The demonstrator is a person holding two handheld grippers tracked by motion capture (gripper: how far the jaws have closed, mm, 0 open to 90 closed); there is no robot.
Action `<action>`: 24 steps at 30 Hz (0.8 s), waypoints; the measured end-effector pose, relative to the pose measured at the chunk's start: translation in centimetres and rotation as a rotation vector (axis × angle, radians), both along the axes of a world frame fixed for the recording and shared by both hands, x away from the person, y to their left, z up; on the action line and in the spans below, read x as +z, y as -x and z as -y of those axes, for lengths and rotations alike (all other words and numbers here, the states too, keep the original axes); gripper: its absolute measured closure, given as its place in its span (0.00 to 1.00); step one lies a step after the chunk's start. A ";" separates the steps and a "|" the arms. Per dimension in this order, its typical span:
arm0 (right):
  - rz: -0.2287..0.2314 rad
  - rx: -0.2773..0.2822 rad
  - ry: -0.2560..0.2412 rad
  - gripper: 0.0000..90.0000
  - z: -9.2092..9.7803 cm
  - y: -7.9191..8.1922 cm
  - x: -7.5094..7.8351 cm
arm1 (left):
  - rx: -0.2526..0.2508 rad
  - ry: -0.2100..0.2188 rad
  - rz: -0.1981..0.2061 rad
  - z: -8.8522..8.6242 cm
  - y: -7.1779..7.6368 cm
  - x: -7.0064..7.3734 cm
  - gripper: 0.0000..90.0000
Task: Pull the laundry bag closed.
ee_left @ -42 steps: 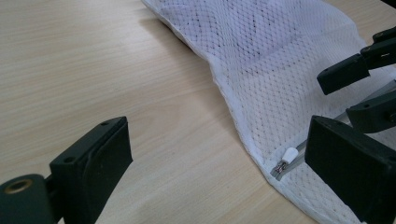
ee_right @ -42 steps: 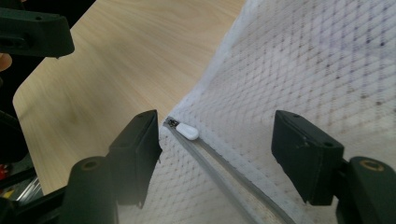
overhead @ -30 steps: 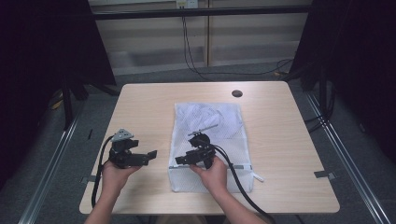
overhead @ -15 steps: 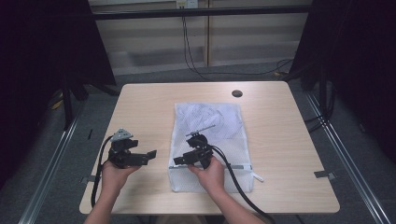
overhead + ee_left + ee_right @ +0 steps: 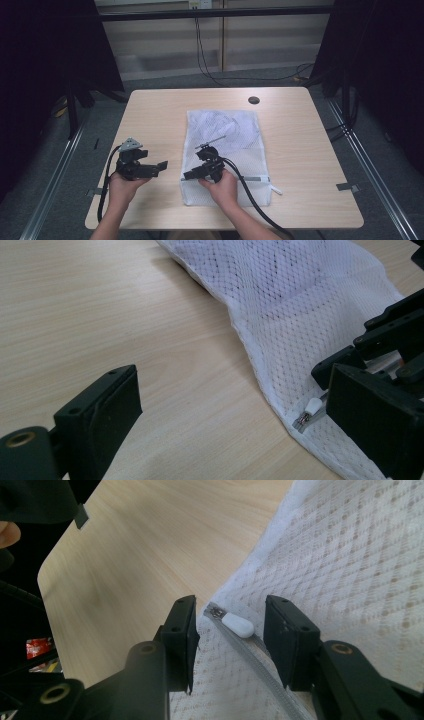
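A white mesh zip bag (image 5: 227, 137) lies flat in the middle of the wooden table (image 5: 310, 150). My right gripper (image 5: 189, 175) is at the bag's near left corner. In the right gripper view it (image 5: 230, 630) is open, its jaws standing on either side of the white zipper pull (image 5: 237, 625) without touching it. The grey zipper track (image 5: 262, 672) runs back between the jaws. My left gripper (image 5: 160, 166) hovers over bare wood left of the bag, open and holding nothing (image 5: 230, 390). It looks at the bag's edge (image 5: 300, 300), the zipper pull (image 5: 312, 406) and the right gripper (image 5: 395, 325).
A small black round disc (image 5: 254, 100) sits near the table's far edge. A white tab (image 5: 275, 189) sticks out at the bag's near right side. Black cables trail from both grippers toward the near table edge. Bare wood lies left and right of the bag.
The right gripper has edged slightly left and nearer, toward the bag's near left corner. The left gripper has stayed where it was.
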State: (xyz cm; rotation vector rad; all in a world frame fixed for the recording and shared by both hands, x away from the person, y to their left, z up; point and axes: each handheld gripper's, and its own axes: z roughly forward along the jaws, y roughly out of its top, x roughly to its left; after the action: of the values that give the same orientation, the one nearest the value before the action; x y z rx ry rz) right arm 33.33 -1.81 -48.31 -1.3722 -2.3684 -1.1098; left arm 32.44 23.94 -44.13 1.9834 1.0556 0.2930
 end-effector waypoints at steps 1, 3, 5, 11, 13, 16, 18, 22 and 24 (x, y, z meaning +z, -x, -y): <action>0.000 0.002 0.003 0.65 0.0 0.0 -0.1 | 0.000 -0.001 -0.001 0.0 0.0 0.0 0.08; -0.009 -0.001 0.009 0.65 -0.1 0.0 -0.1 | -0.002 -0.007 -0.001 -0.1 0.0 0.0 0.08; -0.011 0.001 0.007 0.66 -0.2 -0.1 -0.2 | -0.001 -0.008 0.001 -0.1 0.0 0.0 0.08; -0.019 0.007 0.015 0.68 -0.5 -0.1 -0.5 | 0.000 -0.003 -0.003 0.0 -0.1 -0.1 0.08; -0.026 0.005 0.019 0.69 -0.6 0.0 -0.7 | -0.004 -0.003 -0.004 0.1 0.0 -0.1 0.08; -0.034 -0.001 0.007 0.70 -0.6 -0.1 -0.7 | -0.003 -0.004 -0.005 0.1 -0.1 -0.1 0.08; -0.036 -0.009 -0.005 0.72 -0.6 0.0 -0.6 | -0.001 -0.001 -0.003 0.1 0.0 -0.1 0.08; -0.038 -0.005 -0.017 0.74 -0.5 0.0 -0.5 | 0.000 -0.003 -0.002 0.0 0.0 -0.1 0.08; -0.046 -0.010 -0.021 0.75 -0.6 0.0 -0.4 | 0.000 -0.003 -0.002 0.0 -0.1 -0.1 0.08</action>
State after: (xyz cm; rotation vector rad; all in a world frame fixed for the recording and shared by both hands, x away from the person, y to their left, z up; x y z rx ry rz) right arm 33.32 -1.25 -48.68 -1.3892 -2.3136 -1.0910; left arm 32.49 23.91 -44.20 1.9869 1.0573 0.2933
